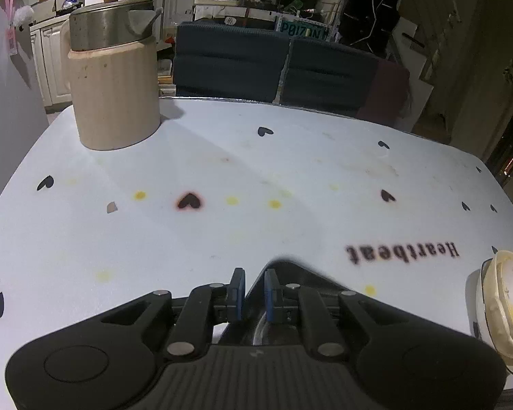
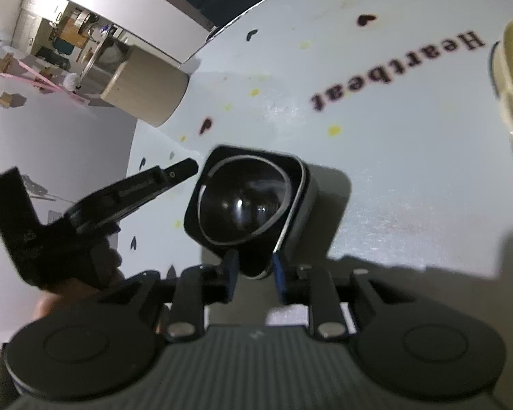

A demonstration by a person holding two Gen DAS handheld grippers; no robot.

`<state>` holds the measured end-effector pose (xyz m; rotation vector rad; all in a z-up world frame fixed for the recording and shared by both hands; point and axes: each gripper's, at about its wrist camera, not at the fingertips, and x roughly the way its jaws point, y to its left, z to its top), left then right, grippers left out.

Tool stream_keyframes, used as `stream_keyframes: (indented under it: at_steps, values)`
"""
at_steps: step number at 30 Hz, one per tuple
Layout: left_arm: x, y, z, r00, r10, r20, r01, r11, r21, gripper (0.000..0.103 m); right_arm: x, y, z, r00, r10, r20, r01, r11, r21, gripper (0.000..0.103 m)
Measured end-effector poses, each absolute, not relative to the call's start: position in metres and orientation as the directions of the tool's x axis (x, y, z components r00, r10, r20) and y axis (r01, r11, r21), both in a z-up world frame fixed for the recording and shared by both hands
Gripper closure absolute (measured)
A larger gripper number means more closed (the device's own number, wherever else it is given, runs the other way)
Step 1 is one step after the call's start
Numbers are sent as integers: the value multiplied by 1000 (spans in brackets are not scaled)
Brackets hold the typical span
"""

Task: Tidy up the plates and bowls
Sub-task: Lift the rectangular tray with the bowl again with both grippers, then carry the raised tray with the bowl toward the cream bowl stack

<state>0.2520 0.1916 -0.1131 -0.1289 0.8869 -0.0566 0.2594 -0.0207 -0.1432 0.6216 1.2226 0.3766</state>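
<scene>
A black square bowl [image 2: 246, 198] with a glossy round inside hangs above the white table [image 2: 393, 171]. My right gripper [image 2: 255, 282] is shut on its near corner, one blue pad on each side. My left gripper [image 1: 254, 290] shows a narrow gap between its blue pads, and the black square bowl's [image 1: 301, 275] dark rim runs through that gap and on to the right. In the right wrist view the left gripper's fingers [image 2: 174, 174] reach the bowl's left corner. A stack of cream bowls [image 1: 502, 307] smeared with yellow lies tilted at the table's right edge, apart from both grippers.
A tall cream jar topped by a steel lidded pot [image 1: 116, 85] stands at the table's far left. Two dark blue chairs [image 1: 229, 58] stand behind the far edge. A hand [image 2: 68, 294] holds the left gripper. The tablecloth carries black hearts and the word Heartbeat [image 1: 403, 253].
</scene>
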Motion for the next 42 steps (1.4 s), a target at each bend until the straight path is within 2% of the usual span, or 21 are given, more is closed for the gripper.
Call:
stream_keyframes:
  at_steps: [11, 17, 22, 24, 26, 29, 36, 42]
  values:
    - [249, 204, -120, 619, -98, -779, -32, 988, -149, 90, 272, -47, -156, 372, 547, -750, 158, 759, 632, 71]
    - [243, 213, -124, 606, -109, -788, -40, 985, -167, 90, 266, -32, -160, 318, 564, -762, 96, 780, 618, 70]
    - [240, 214, -123, 602, -112, -790, -39, 985, -169, 90, 264, -16, -161, 314, 526, -790, 28, 827, 562, 70]
    - [238, 213, -122, 598, -115, -793, -33, 985, -168, 90, 267, -14, -163, 318, 513, -797, 14, 838, 545, 75]
    - [238, 211, -126, 572, -123, -811, -30, 985, -171, 90, 268, -15, -164, 329, 519, -789, 2, 835, 550, 84]
    - [232, 206, -134, 527, -124, -841, -4, 989, -149, 90, 271, -21, -160, 353, 496, -793, -9, 849, 528, 90]
    - [218, 200, -146, 459, -172, -871, 47, 984, -169, 90, 277, -47, -166, 352, 519, -779, -12, 835, 551, 92]
    - [213, 204, -147, 460, -188, -868, 21, 979, -201, 87, 277, -49, -179, 321, 550, -771, -30, 820, 572, 91]
